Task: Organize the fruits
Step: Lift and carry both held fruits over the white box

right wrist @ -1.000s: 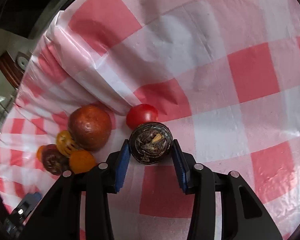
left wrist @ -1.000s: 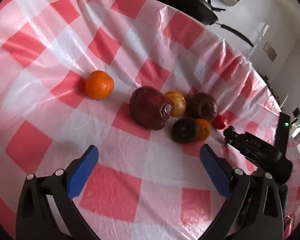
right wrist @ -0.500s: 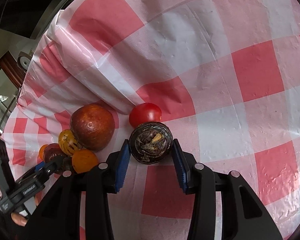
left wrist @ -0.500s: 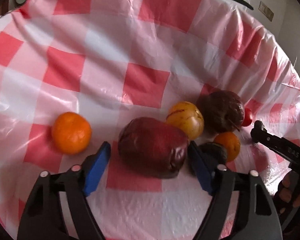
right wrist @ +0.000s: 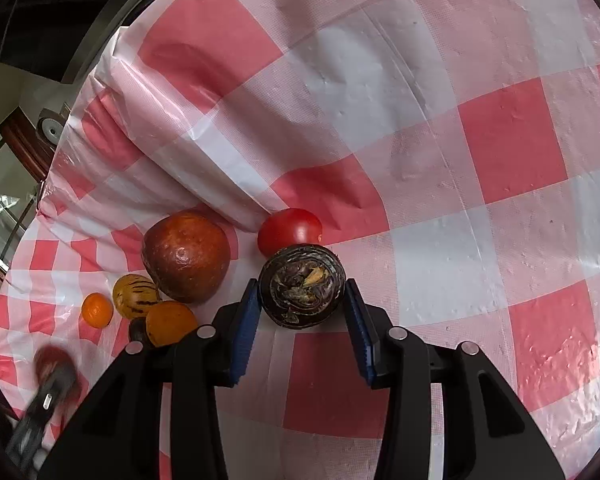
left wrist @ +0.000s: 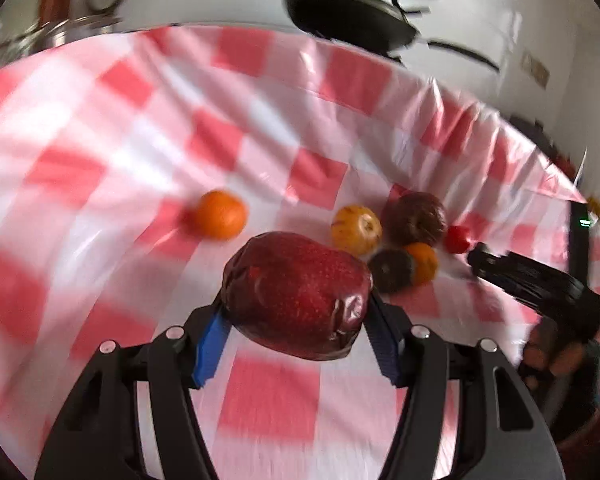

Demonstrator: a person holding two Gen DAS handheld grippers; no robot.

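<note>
The left gripper [left wrist: 296,324] is closing, its blue ribbed pads pressed on a big dark-red apple [left wrist: 296,296] with glossy, wrinkled, speckled skin, held above the checked plastic tablecloth [left wrist: 140,152]. Beyond it lie a smooth orange [left wrist: 221,214] alone and, toward the cloth's far-right edge, a cluster: a streaked yellow fruit [left wrist: 356,230], a round brown one [left wrist: 415,218], a small tomato [left wrist: 457,238]. The right gripper [right wrist: 300,316] is clamped on a dark, shrivelled round fruit [right wrist: 302,284] touching a shiny tomato [right wrist: 290,230].

Left tongs [left wrist: 296,316] closing, blue pads apparently clamped, angled downward, right tongs [right wrist: 302,312] clamped shut, angled downward
</note>
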